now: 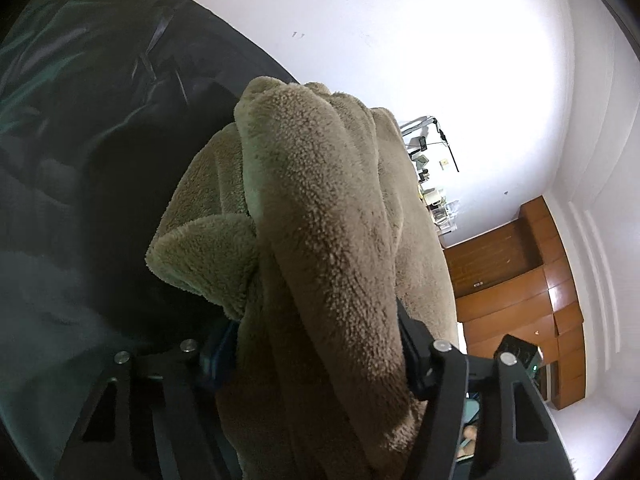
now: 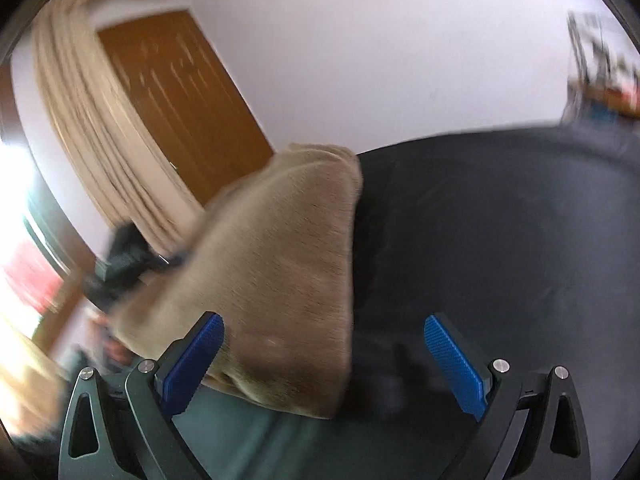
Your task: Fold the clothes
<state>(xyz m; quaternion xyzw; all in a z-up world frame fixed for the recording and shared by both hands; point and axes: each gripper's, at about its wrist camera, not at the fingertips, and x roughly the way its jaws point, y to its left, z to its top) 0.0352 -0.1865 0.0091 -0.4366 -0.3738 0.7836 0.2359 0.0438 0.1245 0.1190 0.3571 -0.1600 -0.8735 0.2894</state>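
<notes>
Between left gripper (image 1: 316,356) jaws: fleece (image 1: 320,208), thick bunch clamped, rest draped toward 12 o'clock over dark bed (image 1: 80,120). Judged soft, bulky, limp, light; best taken at hem or corner. Right gripper (image 2: 324,364): jaws spread wide, empty, fleece (image 2: 280,272) at 11 o'clock.

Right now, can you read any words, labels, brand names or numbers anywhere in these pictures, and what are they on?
None can be read.
Wooden cabinet: a small pale plate on its front, too small to read.
Cluttered shelf: boxes and small items, any print too small to tell.
Fleece garment: no tag or print shows.
Right wrist view: blurred by motion; nothing legible on the wooden door or the right tool's blue pads.
</notes>
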